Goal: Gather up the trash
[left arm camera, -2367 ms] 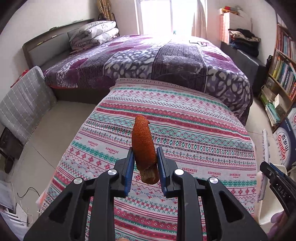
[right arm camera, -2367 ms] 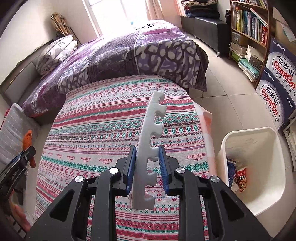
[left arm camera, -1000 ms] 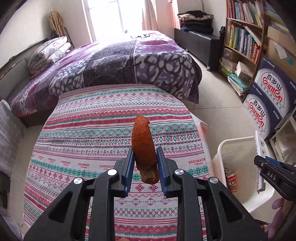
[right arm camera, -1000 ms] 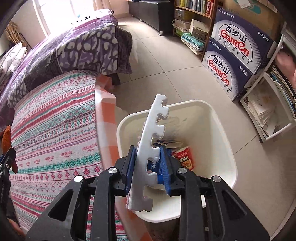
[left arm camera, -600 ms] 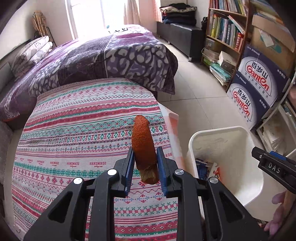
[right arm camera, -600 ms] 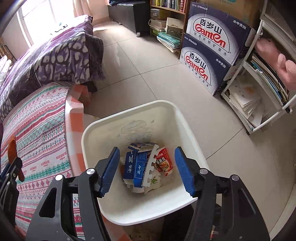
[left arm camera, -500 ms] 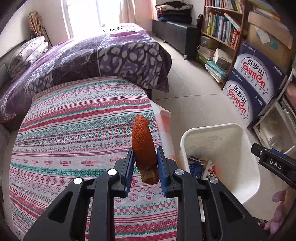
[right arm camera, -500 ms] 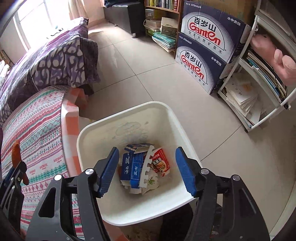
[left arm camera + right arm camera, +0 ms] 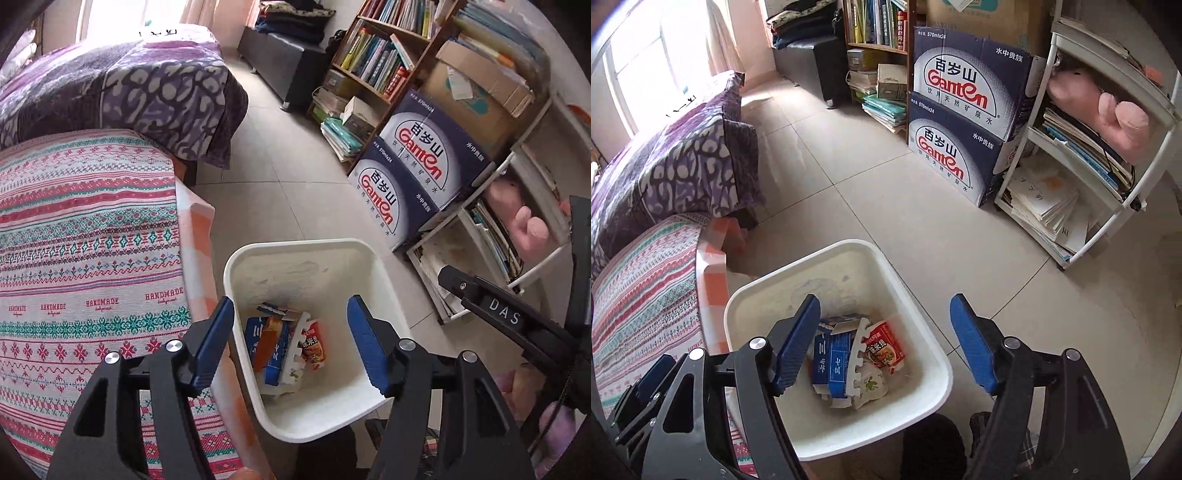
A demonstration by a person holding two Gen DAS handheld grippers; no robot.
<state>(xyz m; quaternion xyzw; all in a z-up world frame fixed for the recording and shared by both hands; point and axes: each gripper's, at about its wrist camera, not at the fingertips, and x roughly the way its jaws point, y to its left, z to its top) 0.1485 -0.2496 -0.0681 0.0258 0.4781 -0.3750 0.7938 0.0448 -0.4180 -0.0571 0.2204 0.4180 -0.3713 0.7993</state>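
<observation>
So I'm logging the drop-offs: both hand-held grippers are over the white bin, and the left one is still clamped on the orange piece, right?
Not quite. The left hand-held gripper holds nothing: its jaws are opening and empty, and the orange piece lies in the white bin among the other trash, as the left wrist view shows. Both grippers are over the bin; the right hand-held gripper is empty too.

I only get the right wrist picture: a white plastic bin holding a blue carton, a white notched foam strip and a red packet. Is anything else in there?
Observer: Yes. The left wrist view shows an orange-brown stick lying on the blue carton inside the white plastic bin.
Operator: Is the other hand-held gripper holding something?
Observer: No. The left hand-held gripper is above the bin, its jaws opening with nothing between them.
Operator: Any writing on the striped cloth?
Observer: "HANDMADE" repeats along the striped tablecloth.
</observation>
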